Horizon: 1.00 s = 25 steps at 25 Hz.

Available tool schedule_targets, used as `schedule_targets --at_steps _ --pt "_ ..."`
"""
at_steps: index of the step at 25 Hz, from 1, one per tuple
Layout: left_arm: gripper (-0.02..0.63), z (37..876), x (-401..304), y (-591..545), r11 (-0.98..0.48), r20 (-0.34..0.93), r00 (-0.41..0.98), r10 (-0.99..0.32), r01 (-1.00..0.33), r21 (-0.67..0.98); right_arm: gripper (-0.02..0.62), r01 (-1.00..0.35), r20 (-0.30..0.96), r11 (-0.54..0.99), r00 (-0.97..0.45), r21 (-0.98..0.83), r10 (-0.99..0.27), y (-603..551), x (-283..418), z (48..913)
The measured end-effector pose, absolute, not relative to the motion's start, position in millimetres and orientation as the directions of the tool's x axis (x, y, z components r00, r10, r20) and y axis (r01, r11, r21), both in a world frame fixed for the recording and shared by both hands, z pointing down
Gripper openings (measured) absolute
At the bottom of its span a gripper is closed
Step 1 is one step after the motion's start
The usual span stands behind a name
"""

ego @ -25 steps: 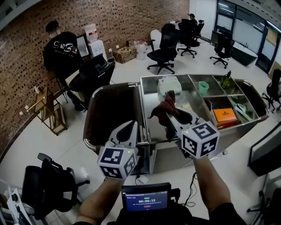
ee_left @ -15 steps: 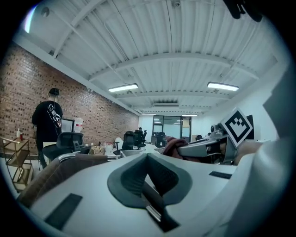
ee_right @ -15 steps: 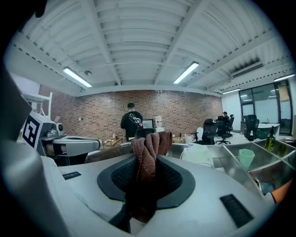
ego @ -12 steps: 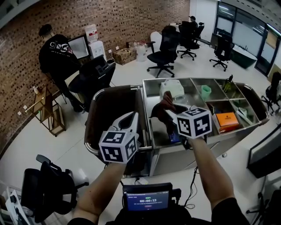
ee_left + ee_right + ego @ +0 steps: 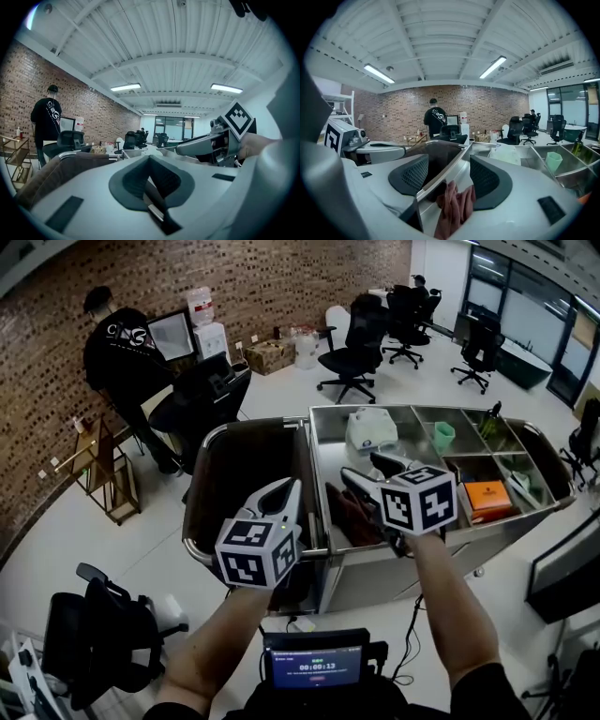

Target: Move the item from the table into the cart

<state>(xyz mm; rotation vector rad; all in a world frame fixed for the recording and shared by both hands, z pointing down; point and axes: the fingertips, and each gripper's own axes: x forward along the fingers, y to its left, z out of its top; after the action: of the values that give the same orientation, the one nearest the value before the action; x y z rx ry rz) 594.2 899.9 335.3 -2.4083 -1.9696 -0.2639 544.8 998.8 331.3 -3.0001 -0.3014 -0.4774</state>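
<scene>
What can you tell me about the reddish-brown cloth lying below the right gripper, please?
The cloth is reddish-brown, soft-looking fabric, crumpled into loose folds. It lies in the near left steel compartment, close to the rail beside the dark bin. The right gripper hangs just above it with its jaws opening. In the right gripper view the cloth shows low between the jaws, and the pads do not press on it.

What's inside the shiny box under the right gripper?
A crumpled reddish-brown cloth lies there, below the right gripper, whose jaws are opening above it. The gripper hides whatever else lies beside it.
</scene>
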Motion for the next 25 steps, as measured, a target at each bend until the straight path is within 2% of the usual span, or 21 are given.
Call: schedule_targets --at_steps 8,12,17,18,19,24,25 --pt "0.002 327.9 579.0 879.5 -0.195 0.111 0.186 0.976 0.978 0.078 0.275 0.201 0.232 -0.979 0.955 -0.046 0.185 979.0 513.0 313.4" --pt "0.002 330.2 565.9 869.2 -0.186 0.11 0.188 0.976 0.982 -0.022 0.247 0.183 0.183 -0.982 0.968 -0.041 0.173 961.5 489.8 309.0" --pt "0.002 330.7 545.7 852.3 -0.188 0.084 0.186 0.979 0.982 0.012 0.247 0.194 0.138 -0.981 0.972 -0.032 0.188 946.9 455.2 309.9" --pt "0.002 331.4 544.8 845.4 -0.203 0.072 0.201 0.977 0.979 0.02 0.232 0.196 0.128 -0.98 0.973 -0.033 0.191 943.5 448.1 310.5" --pt "0.002 333.7 544.9 838.5 -0.218 0.064 0.216 0.974 0.975 0.033 0.168 0.201 0.118 -0.979 0.974 -0.033 0.195 940.2 441.2 312.1" --pt "0.002 359.2 536.5 811.7 -0.223 0.086 0.217 0.972 0.973 0.064 0.139 0.222 0.096 -0.974 0.971 -0.049 0.217 920.1 412.8 335.4" --pt "0.002 363.6 533.4 808.0 -0.218 0.088 0.212 0.973 0.974 0.061 0.058 0.235 0.085 -0.971 0.97 -0.054 0.23 917.4 407.0 339.5"
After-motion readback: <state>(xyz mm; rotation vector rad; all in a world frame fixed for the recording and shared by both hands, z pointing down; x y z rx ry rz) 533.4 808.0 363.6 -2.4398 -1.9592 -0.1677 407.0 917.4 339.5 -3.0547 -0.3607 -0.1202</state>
